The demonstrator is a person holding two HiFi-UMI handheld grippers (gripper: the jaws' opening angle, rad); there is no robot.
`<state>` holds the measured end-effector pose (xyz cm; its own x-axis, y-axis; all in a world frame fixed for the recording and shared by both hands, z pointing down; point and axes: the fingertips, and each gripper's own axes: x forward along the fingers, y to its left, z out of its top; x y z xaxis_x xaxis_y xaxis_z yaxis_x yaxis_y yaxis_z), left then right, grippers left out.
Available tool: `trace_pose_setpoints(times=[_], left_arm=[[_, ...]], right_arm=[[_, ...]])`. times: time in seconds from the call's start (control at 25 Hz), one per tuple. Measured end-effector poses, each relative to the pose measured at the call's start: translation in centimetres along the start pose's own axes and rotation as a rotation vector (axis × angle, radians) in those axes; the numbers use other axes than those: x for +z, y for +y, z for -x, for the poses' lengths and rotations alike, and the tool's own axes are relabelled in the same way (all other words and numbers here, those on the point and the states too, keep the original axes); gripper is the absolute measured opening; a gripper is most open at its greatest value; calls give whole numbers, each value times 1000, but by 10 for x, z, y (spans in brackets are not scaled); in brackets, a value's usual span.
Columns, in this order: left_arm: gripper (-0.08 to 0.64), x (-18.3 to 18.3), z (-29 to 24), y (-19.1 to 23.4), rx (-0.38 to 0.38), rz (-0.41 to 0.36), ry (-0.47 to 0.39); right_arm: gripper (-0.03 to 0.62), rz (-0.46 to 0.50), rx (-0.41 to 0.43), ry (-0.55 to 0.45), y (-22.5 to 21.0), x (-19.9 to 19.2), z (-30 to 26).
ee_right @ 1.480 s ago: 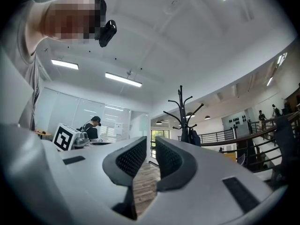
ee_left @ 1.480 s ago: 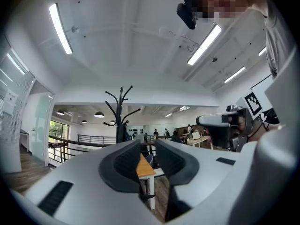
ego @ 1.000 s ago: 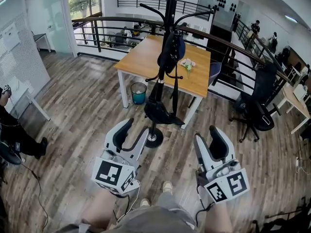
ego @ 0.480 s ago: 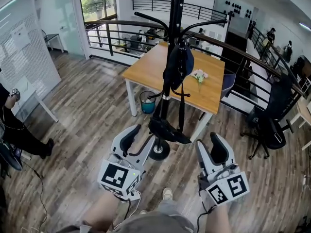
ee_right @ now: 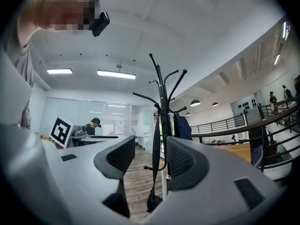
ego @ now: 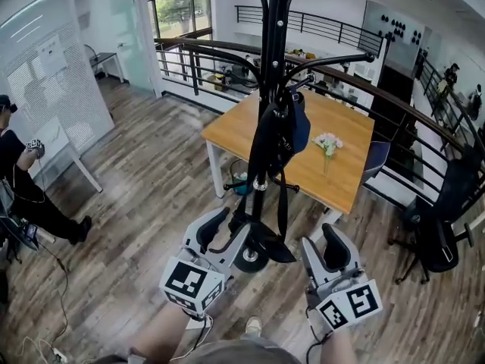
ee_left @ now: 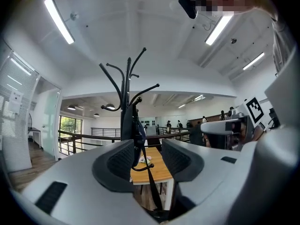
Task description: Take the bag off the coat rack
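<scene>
Wood-plank floor (ego: 151,196) runs out to a railing, and a wooden counter (ego: 242,131) stands just behind the black coat rack (ego: 271,59), which rises in the middle of the head view. A black bag (ego: 269,245) hangs low on a long strap (ego: 282,196), close to the rack's base, while a dark blue bag (ego: 298,127) sits higher against the pole; the task does not say which of them is meant. The left gripper (ego: 226,230) and the right gripper (ego: 322,247) are held low, on either side of the black bag and short of it. Each has its fingers (ee_left: 123,161) spread wide with nothing between them, only the rack seen beyond. The step in hand looks like the approach. To do it well, one gripper should probably rise to pinch the strap near its hook, and the other should steady the bag's body so that it does not swing. The strap would then need lifting up and outward over the upturned hook tip, not tugging downward, since a pull could tip the rack. Which hook carries the strap cannot be told from these views.
</scene>
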<state>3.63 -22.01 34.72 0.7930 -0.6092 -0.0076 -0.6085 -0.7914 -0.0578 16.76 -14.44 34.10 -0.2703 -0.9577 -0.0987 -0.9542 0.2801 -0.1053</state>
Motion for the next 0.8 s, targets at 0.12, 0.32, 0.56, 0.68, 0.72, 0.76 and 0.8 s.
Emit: trace_pose_setpoints(times=[0.12,0.32,0.56,0.68,0.72,0.76,0.8], left_arm=[[195,3,-27,5,27,-14,-9],[195,9,-60,14,43,-28,4],[195,12,-88,35,44,-5,4],[195,15,-98,53,58,34,-29],[195,14,-102,58,58,37,-30],[195,11,-107,62,54,37,-25],[195,6,-112,65,47,36,-15]], right_arm=[[210,2,36,-12,-23,2,-22],[210,40,114,-10,-36,7,-59],[210,63,153,-20,-41,15,-102],[212,71,145,-8,-45,13,-124],[212,72,138,2,-48,9,-133],[212,74,130,17,-50,3,-142],[216,75,121,34,-53,-4,-149]])
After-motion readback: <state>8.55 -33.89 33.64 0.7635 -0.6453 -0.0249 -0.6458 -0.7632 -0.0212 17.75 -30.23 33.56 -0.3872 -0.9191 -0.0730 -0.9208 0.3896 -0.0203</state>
